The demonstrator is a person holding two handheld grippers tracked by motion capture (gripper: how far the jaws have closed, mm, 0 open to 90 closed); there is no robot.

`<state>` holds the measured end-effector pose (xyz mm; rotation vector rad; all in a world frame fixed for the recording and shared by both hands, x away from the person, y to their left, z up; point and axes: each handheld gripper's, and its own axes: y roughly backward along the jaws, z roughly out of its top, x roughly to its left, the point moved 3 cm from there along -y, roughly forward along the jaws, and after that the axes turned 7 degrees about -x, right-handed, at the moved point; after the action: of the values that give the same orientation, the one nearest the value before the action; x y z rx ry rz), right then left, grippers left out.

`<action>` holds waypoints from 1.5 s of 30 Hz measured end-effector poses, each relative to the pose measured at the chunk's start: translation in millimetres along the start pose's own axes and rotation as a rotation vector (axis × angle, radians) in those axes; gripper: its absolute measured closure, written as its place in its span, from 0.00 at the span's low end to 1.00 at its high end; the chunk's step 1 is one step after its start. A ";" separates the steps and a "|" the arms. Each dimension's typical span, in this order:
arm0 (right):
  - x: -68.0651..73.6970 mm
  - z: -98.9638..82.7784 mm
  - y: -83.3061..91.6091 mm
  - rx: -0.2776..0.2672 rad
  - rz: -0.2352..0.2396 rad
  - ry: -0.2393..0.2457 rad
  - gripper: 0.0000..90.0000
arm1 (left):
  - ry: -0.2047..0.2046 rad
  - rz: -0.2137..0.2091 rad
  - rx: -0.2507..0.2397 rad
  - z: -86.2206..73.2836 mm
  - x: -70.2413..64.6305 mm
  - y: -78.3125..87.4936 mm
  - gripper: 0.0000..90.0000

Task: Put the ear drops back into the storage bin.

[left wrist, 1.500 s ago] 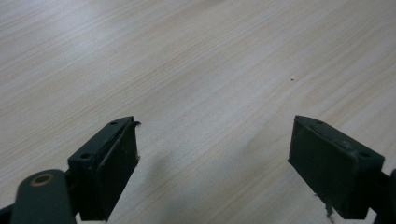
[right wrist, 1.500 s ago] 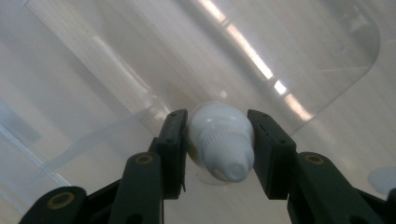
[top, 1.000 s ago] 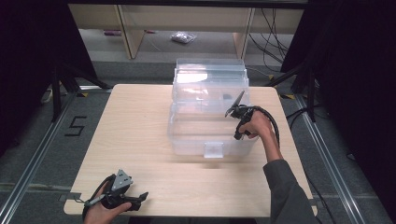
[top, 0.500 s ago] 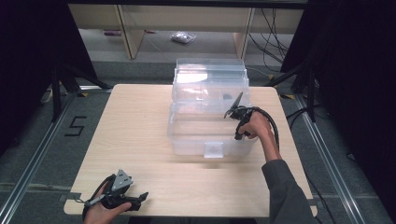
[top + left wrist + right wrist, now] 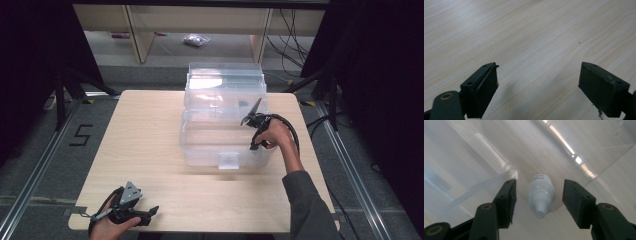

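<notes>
I am at a pale wooden bench (image 5: 150,140) with a two-jaw black tool in each hand. A large clear plastic storage box (image 5: 222,120) stands on the far middle of the bench, with a second tier or lid behind it and a small clear latch on its near wall. My right tool (image 5: 251,111) is raised over the right side of that box, jaws pointing away from me and down into it, with my right hand (image 5: 275,134) gripping the handle and a black cable looping from it beside the box's right wall. In the right gripper view, this tool's jaws are spread wide, and between them, farther in, lies a small white plastic dropper bottle (image 5: 540,193) on the floor of the clear box, its ribbed cap and pointed tip aimed back toward the tool. Neither jaw touches the bottle; there is open space on both sides of it. My left tool (image 5: 150,212) rests low at the near left corner of the bench, held in my left hand (image 5: 107,227), with a grey three-cornered plate on top and its jaws pointing to the right along the near edge. In the left gripper view, those jaws are also spread wide apart, with bare wood grain between them. The two tools are well apart from each other.
</notes>
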<state>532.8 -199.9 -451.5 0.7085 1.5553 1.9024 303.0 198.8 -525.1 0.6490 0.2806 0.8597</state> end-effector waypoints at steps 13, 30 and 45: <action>-5.7 -7.8 28.9 -0.128 -0.012 -0.007 0.39 | 0.001 0.001 -0.002 0.0 0.6 -0.2 0.17; 13.7 -18.7 53.1 -0.236 -0.022 -0.002 0.35 | 0.003 0.012 -0.003 -0.2 0.5 -1.5 0.17; 35.2 -24.5 67.3 -0.283 -0.038 0.007 0.30 | 0.002 0.012 -0.009 -0.3 0.5 -1.7 0.17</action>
<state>484.1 -201.6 -388.3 0.5447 1.2586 2.0433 304.2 198.5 -526.4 0.6419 0.2743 0.8730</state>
